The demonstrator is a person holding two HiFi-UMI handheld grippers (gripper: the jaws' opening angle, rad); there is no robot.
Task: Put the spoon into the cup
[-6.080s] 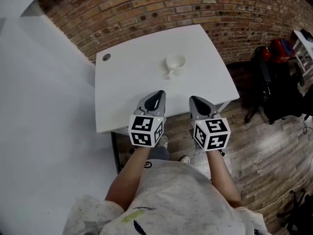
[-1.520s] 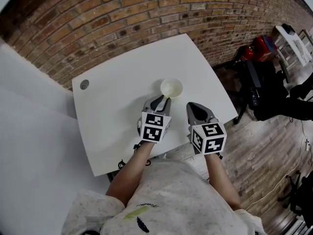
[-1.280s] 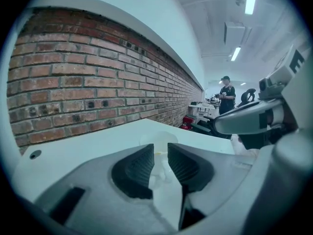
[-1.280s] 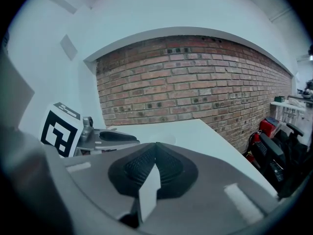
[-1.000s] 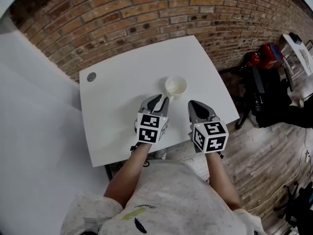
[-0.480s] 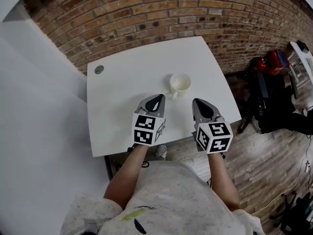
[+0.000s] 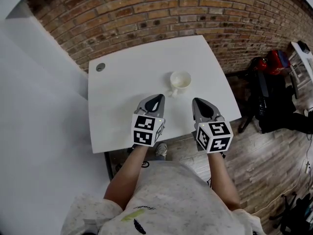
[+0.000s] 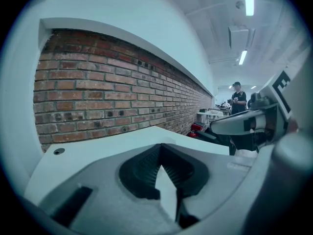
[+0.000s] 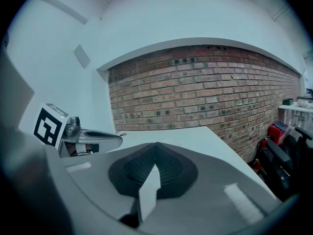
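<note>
One cup [image 7: 180, 80] stands on the surface [image 7: 122, 77]. The left gripper [image 7: 156, 100] and right gripper [image 7: 199, 103] are both pressed together and empty. The left gripper has drawn back from the cup.

A white table [image 7: 124, 84] is standing against a brick wall [image 7: 161, 9]. A red bag [image 7: 275, 58] and black gear [image 7: 274, 102] are lying on the wooden floor [image 7: 254, 155] beside it.

We see our left gripper [image 8: 160, 154], its jaws pressed together and empty, over the white table [image 8: 93, 153]; right gripper [image 8: 244, 124] alongside, brick wall [image 8: 107, 97] beyond.
</note>
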